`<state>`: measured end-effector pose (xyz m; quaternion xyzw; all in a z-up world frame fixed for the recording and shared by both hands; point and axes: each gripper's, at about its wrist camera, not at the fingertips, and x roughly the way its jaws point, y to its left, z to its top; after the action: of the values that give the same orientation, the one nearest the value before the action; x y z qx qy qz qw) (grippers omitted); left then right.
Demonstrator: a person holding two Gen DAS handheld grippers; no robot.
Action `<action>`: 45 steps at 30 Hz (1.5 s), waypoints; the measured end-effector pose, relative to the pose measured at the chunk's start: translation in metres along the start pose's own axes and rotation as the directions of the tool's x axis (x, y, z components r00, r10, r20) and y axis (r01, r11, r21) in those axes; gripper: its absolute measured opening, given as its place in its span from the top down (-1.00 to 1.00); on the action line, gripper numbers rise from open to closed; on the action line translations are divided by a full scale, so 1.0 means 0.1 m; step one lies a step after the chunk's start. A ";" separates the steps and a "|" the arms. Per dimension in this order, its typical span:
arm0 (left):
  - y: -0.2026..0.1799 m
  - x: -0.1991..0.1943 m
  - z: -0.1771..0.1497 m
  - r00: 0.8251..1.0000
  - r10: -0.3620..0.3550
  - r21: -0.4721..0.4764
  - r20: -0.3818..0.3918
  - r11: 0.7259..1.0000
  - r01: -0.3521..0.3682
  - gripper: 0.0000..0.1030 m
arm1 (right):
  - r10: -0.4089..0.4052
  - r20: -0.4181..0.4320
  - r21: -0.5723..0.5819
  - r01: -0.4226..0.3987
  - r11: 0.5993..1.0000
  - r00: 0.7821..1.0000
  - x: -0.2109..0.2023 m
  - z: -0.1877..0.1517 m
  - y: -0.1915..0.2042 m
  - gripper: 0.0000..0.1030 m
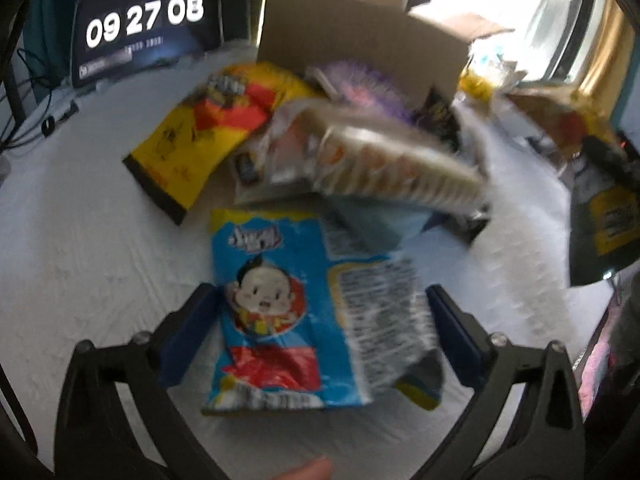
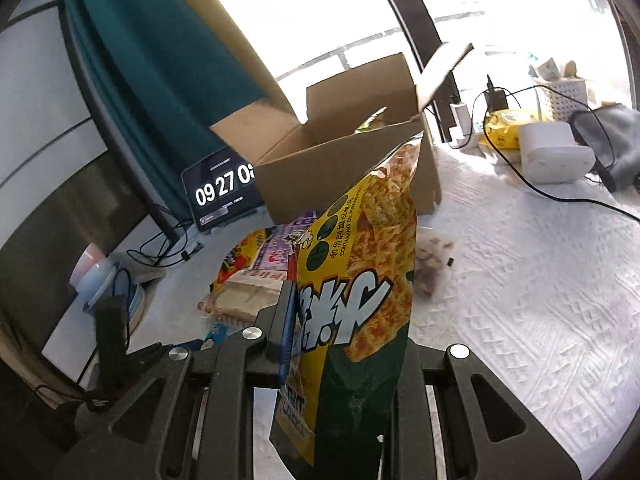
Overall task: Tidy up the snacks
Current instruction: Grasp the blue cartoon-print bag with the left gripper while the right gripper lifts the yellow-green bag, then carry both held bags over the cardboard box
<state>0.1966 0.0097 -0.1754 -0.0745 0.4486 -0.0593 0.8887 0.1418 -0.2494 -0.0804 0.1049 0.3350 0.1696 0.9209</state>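
My left gripper [image 1: 322, 300] is open, its blue pads on either side of a blue snack bag [image 1: 296, 308] with a cartoon face that lies on the white cloth. Beyond it lie a clear tray of biscuits [image 1: 384, 160], a yellow and red bag [image 1: 208, 124] and a purple pack [image 1: 368, 84] in front of the open cardboard box [image 1: 352, 40]. My right gripper [image 2: 348, 320] is shut on a yellow and green snack bag [image 2: 360, 280], held upright above the table in front of the box [image 2: 344, 164].
A tablet clock [image 1: 144, 24] stands at the back left with cables beside it. A white device [image 2: 556, 152], a yellow packet [image 2: 504, 128] and black cables [image 2: 560, 196] lie at the back right. A small clear pouch [image 2: 432, 260] lies on the cloth.
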 end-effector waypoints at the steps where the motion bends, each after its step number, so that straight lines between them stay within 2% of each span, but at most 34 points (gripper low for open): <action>1: -0.04 0.03 0.00 1.000 0.018 0.019 -0.011 1.000 -0.017 -0.98 | 0.001 -0.002 0.004 -0.001 1.000 1.000 0.01 0.01 -0.04 0.56; 4: -0.15 0.07 -0.01 0.997 0.068 0.075 -0.025 0.995 -0.066 -0.97 | 0.008 -0.008 0.005 -0.008 1.000 1.000 0.04 0.05 -0.09 0.56; 6: -0.15 0.05 -0.02 0.998 0.055 0.066 -0.022 0.996 -0.053 -0.91 | 0.011 -0.005 0.003 -0.011 1.000 1.000 0.04 0.09 -0.12 0.56; 8: -0.11 -0.01 -0.01 0.999 0.045 0.061 -0.019 0.997 -0.044 -0.54 | 0.016 0.001 0.001 -0.016 1.000 1.000 0.04 0.15 -0.14 0.56; 10: -0.03 -0.16 -0.04 0.999 0.032 0.033 -0.015 0.999 -0.032 -0.36 | 0.019 0.007 -0.004 -0.019 1.000 1.000 0.04 0.21 -0.14 0.56; 11: -0.02 -0.21 -0.06 0.999 0.029 0.023 -0.017 0.999 -0.029 -0.34 | 0.021 0.009 -0.007 -0.021 1.000 1.000 0.04 0.24 -0.14 0.56; 15: 0.10 -0.37 -0.05 0.999 0.046 0.001 0.003 0.999 -0.046 -0.32 | 0.031 0.012 -0.026 -0.031 0.999 0.999 0.07 0.38 -0.12 0.56; 21: 0.31 -0.70 0.00 0.994 0.076 -0.052 0.078 0.996 -0.072 -0.32 | 0.047 0.019 -0.067 -0.045 0.997 0.999 0.15 0.57 -0.05 0.56; 25: 0.45 -0.88 0.08 0.984 0.110 -0.106 0.140 0.990 -0.096 -0.32 | 0.053 0.027 -0.088 -0.050 0.995 0.998 0.19 0.69 0.00 0.56; 29: 0.55 -1.06 0.22 0.965 0.138 -0.147 0.222 0.983 -0.107 -0.32 | 0.050 0.045 -0.106 -0.045 0.993 0.998 0.19 0.81 0.02 0.56; 38: 0.53 -1.19 0.81 0.928 0.109 -0.084 0.355 0.993 -0.084 -0.33 | 0.017 0.089 -0.125 -0.005 0.992 0.996 0.20 1.12 -0.05 0.56; 45: 0.36 -1.03 1.26 0.916 0.054 -0.026 0.397 0.999 -0.047 -0.33 | -0.032 0.107 -0.147 0.048 0.988 0.994 0.33 1.35 -0.12 0.56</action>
<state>0.2392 0.0724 -0.0271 -0.0806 0.2609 -0.0164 0.9619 0.2560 -0.2586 -0.0014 0.0374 0.2746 0.1700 0.9457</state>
